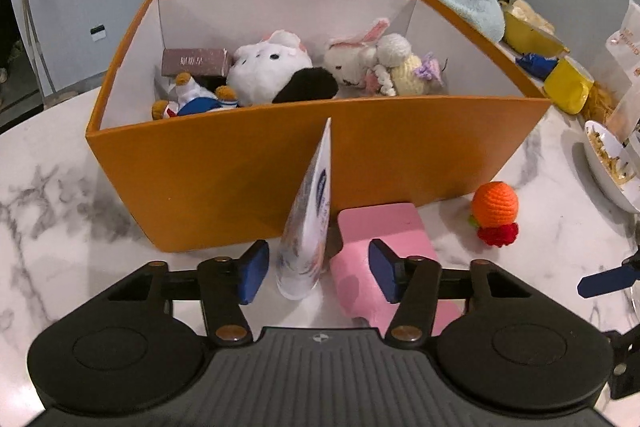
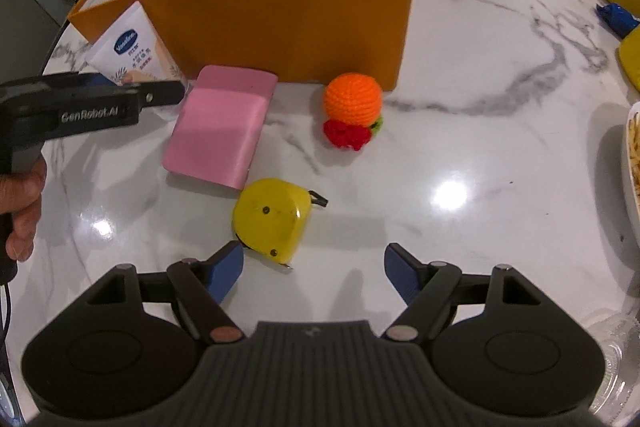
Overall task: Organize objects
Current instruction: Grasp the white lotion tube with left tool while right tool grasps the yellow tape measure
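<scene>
My left gripper (image 1: 318, 273), marked GenRobot.AI, brackets the Vaseline tube (image 1: 310, 211) before the orange box (image 1: 280, 163), pads not pressing. My right gripper (image 2: 314, 273) stands released.

Open cardboard box (image 1: 224, 167): orange outside, white inside. Round tabletop (image 2: 480, 155): white marble with grey veining. Flat rectangular case (image 2: 220, 131): plain pink. Crocheted ball toy (image 2: 352, 99): orange, with red and green trim. Tape measure (image 2: 272, 219): yellow. Squeeze tube (image 1: 308, 227): white, blue oval logo. Gripper pads (image 2: 228, 273): blue.
</scene>
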{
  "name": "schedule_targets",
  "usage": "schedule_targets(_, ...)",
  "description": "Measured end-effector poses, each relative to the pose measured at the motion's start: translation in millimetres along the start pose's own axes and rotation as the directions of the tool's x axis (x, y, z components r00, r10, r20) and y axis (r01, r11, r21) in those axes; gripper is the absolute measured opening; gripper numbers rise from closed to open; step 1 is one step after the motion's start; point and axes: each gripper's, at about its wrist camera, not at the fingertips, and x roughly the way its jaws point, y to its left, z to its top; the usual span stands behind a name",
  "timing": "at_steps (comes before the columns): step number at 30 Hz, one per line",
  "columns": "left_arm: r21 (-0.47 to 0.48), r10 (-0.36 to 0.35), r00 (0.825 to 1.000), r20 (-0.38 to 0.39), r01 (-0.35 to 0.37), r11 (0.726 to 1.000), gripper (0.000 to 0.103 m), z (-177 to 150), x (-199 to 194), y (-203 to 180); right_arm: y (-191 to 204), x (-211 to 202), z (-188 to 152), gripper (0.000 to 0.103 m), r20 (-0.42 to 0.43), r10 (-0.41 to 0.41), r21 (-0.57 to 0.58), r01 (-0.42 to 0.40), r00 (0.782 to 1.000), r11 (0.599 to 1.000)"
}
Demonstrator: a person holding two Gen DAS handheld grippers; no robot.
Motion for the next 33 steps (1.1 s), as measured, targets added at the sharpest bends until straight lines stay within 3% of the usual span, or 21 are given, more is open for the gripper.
schedule_targets(4, -0.001, 0.026, 0.999, -0.028, -0.026, 1.0, 0.032, 1, 4, 4, 6, 8, 3, 0.079, -0.015, 0.005, -0.013, -0.005, 1.0, 1.0)
schedule_targets(11, 0.007, 0.048, 0.998, -0.038, -0.048, 0.999, 0.031, -6, -5, 15, 16, 20, 12, 0.08, -0.04, 0.0, -0.045, -0.001, 0.999, 0.999)
schedule_targets(20, -0.014, 0.081, 0.993, -0.083, -0.083, 0.996, 0.031, -49, -44, 32, 33, 44, 10, 0.078, -0.045, -0.031, -0.095, 0.026, 0.999, 0.995)
schedule_targets(26, -0.012, 0.103, 0.99, -0.1, -0.105, 0.994, 0.031, -79, -68, 33, 43, 54, 10, 0.072, -0.023, -0.064, -0.134, 0.06, 0.998, 0.989)
schedule_targets(31, -0.015, 0.105, 0.99, -0.093, -0.107, 0.994, 0.031, -92, -77, 31, 51, 53, 8, 0.059, 0.008, -0.084, -0.198, 0.084, 0.996, 0.977)
schedule_targets(33, -0.013, 0.109, 0.99, -0.085, -0.111, 0.994, 0.031, -93, -78, 30, 52, 52, 6, 0.058, 0.013, -0.08, -0.213, 0.081, 0.997, 0.974)
